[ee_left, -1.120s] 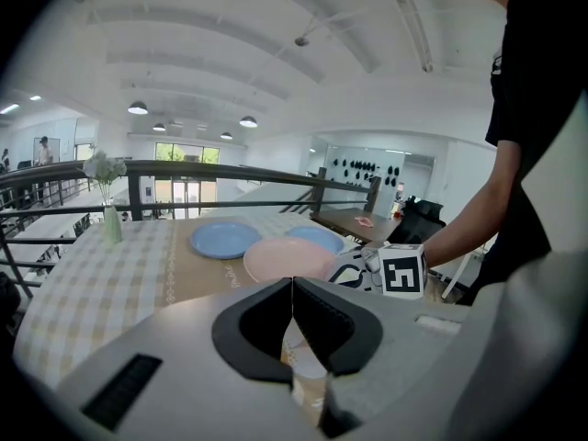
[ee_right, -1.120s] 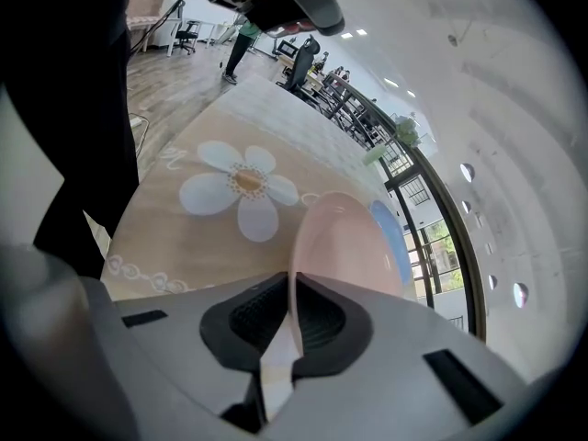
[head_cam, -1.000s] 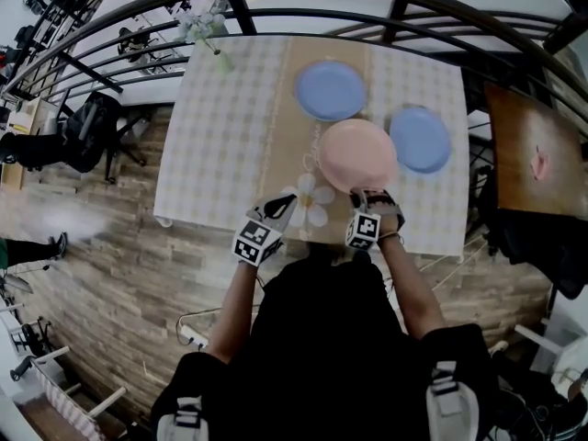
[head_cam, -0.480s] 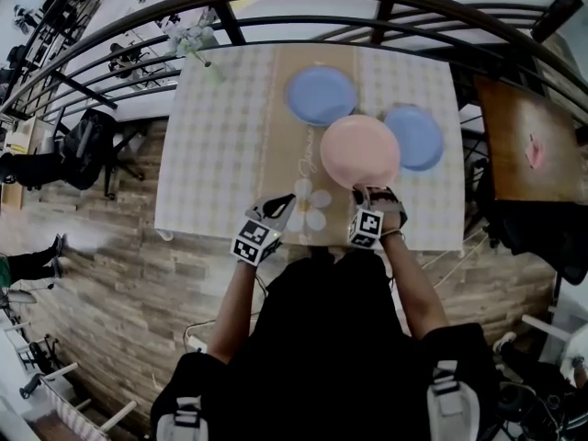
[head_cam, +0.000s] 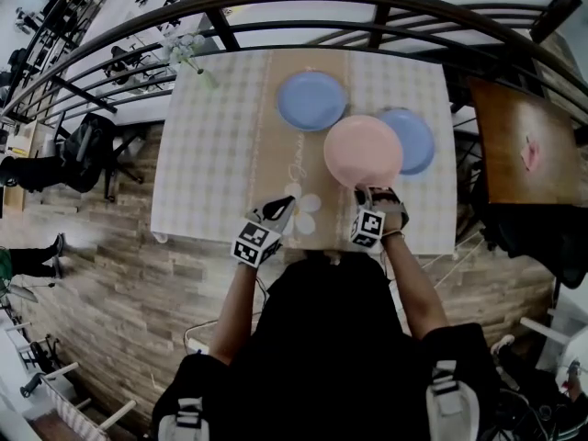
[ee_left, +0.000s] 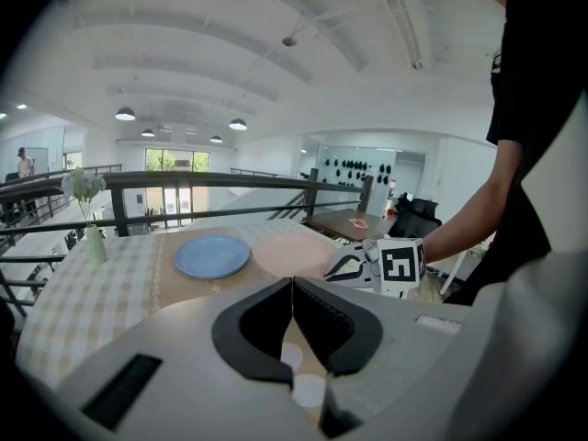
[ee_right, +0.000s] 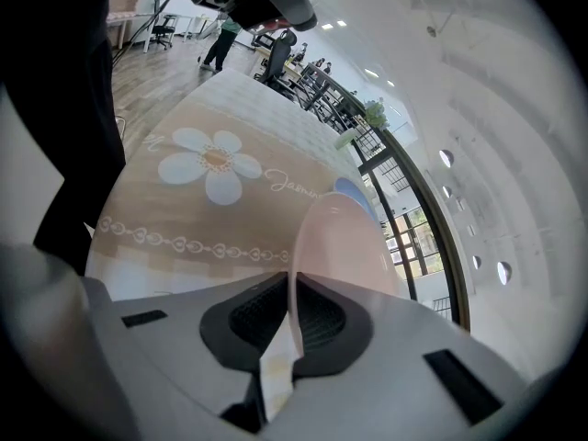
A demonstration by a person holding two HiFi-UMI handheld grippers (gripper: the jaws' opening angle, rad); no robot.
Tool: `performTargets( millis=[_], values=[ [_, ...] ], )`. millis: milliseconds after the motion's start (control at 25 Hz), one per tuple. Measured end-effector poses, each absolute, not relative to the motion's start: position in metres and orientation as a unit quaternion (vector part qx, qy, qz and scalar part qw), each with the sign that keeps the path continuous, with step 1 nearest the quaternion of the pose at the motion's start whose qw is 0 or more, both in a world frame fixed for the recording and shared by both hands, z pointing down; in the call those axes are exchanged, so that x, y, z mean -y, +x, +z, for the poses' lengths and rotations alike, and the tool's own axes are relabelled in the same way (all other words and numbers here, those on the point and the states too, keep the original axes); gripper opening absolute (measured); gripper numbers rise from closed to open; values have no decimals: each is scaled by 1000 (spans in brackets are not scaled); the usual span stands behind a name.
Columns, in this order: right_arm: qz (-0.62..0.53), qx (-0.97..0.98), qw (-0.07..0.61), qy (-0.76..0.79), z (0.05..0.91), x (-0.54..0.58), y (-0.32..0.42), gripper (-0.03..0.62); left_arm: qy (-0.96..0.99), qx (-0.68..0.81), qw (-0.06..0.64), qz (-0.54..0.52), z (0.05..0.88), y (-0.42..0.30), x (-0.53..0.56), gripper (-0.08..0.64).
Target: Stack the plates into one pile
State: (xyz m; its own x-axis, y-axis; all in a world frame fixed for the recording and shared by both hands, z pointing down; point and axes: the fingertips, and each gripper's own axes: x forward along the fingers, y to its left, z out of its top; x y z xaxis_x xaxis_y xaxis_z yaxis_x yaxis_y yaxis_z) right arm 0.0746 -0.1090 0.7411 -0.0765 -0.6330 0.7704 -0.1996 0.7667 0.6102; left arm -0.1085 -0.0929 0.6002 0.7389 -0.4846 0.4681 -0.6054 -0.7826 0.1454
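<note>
Pink plate is pinched at its near rim by the right gripper & held up. A blue plate is seen just beyond, to the right. Left gripper is pressed together, w/ nothing in it.

The person wears a black short-sleeved top. The left gripper and the right gripper each have a pale grey moulded shell, black ribbed fingers and a white cube printed with black square markers.

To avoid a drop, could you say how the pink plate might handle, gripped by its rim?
The pink plate looks rigid, jutting unbent from the right gripper. Held at one smooth edge, it could pivot or slip.
</note>
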Motion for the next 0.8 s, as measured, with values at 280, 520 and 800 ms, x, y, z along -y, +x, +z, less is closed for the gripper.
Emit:
performTargets(
  millis=[280,520,800],
  values=[
    [-166,719,608,294,738,115,107,17,917,310,148,201,597,-83,94,3],
    [-170,719,605,297,737,118,132,17,911,321,153,208,601,-63,85,3],
    [-177,727,594,295,739,123,157,17,902,338,162,213,605,-44,77,3]
  ],
)
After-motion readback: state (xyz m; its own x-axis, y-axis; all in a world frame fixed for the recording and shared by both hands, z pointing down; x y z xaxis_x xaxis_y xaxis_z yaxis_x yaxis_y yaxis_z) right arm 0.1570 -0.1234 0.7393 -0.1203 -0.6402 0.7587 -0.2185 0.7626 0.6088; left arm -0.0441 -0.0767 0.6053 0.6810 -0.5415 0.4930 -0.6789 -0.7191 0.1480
